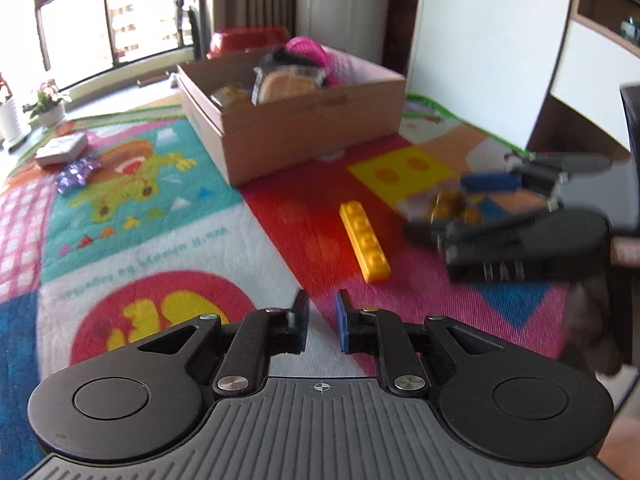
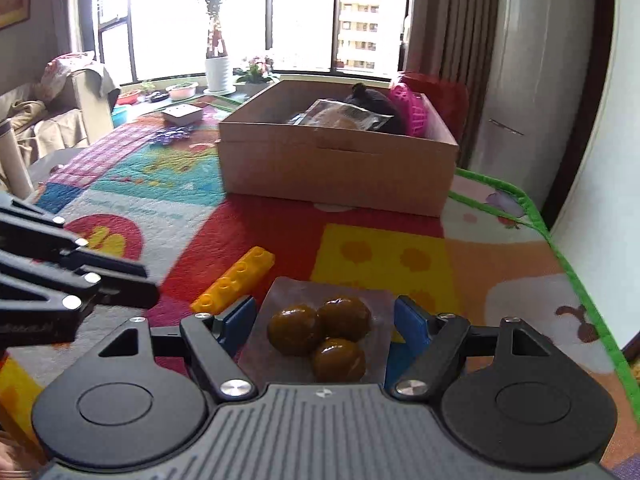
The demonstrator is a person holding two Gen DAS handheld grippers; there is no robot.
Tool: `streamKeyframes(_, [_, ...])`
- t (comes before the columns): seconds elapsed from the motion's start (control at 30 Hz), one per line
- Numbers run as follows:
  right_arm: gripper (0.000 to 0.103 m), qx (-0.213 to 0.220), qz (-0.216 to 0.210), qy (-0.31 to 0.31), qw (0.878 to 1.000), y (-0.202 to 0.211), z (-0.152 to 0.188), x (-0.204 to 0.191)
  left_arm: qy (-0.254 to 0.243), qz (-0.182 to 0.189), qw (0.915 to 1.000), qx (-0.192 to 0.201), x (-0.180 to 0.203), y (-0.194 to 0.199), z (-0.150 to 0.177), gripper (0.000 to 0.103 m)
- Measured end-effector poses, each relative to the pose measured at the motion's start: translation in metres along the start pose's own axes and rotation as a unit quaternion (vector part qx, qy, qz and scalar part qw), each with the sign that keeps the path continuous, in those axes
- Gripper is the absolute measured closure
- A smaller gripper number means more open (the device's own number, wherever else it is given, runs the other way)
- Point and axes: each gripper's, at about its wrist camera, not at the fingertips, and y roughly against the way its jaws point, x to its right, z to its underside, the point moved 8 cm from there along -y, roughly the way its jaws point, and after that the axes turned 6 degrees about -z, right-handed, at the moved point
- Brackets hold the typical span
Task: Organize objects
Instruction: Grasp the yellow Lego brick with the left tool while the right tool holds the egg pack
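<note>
My right gripper is shut on a clear packet of three brown balls, whose edges reach both blue pads. In the left wrist view that gripper is blurred at the right, with the packet between its fingers. A yellow toy brick lies on the colourful mat between the two grippers. My left gripper hovers just short of the brick, its pads a narrow gap apart with nothing between them. It also shows at the left edge of the right wrist view. A cardboard box stands behind.
The box holds a wrapped bun, a pink basket and a dark item. A small white box and a purple wrapper lie far left. A red basin sits behind the box. The mat's green edge runs along the right.
</note>
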Motion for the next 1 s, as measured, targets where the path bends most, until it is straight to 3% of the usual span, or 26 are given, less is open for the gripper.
streamKeyframes(0.13, [0.025, -0.002, 0.005, -0.044, 0.999, -0.002, 0.003, 0.026, -0.017, 0.016, 0.9997, -0.001, 0.013, -0.001, -0.002, 0.080])
streamKeyframes(0.27, [0.025, 0.007, 0.008, -0.046, 0.999, -0.003, 0.005, 0.027, -0.048, 0.057, 0.9971, -0.014, 0.030, -0.002, -0.001, 0.043])
streamKeyframes(0.3, [0.025, 0.009, 0.007, -0.047, 0.999, -0.004, 0.006, 0.028, -0.052, 0.058, 0.9968, -0.014, 0.033, -0.001, -0.001, 0.039])
streamKeyframes(0.47, [0.024, 0.013, 0.001, -0.054, 0.998, -0.002, 0.006, 0.030, 0.003, 0.053, 0.9985, 0.012, 0.031, -0.003, -0.013, 0.040])
streamKeyframes(0.57, [0.024, 0.015, -0.006, -0.060, 0.998, -0.001, 0.006, 0.031, -0.009, 0.013, 0.9997, 0.021, 0.030, -0.012, -0.023, 0.041])
streamKeyframes(0.7, [0.024, 0.016, -0.009, -0.065, 0.998, -0.001, 0.006, 0.032, -0.027, -0.010, 0.9995, 0.016, 0.031, -0.030, -0.028, 0.038])
streamKeyframes(0.77, [0.024, 0.015, -0.004, -0.067, 0.998, -0.001, 0.006, 0.033, -0.031, -0.006, 0.9990, 0.030, 0.030, -0.033, -0.032, 0.042])
streamKeyframes(0.9, [0.024, 0.010, 0.000, -0.068, 0.998, -0.002, 0.005, 0.034, -0.027, -0.004, 0.9986, 0.045, 0.027, -0.035, -0.033, 0.078])
streamKeyframes(1.0, [0.023, 0.007, 0.004, -0.057, 0.998, -0.003, 0.005, 0.031, -0.031, 0.000, 0.9988, 0.038, 0.025, -0.030, -0.029, 0.085])
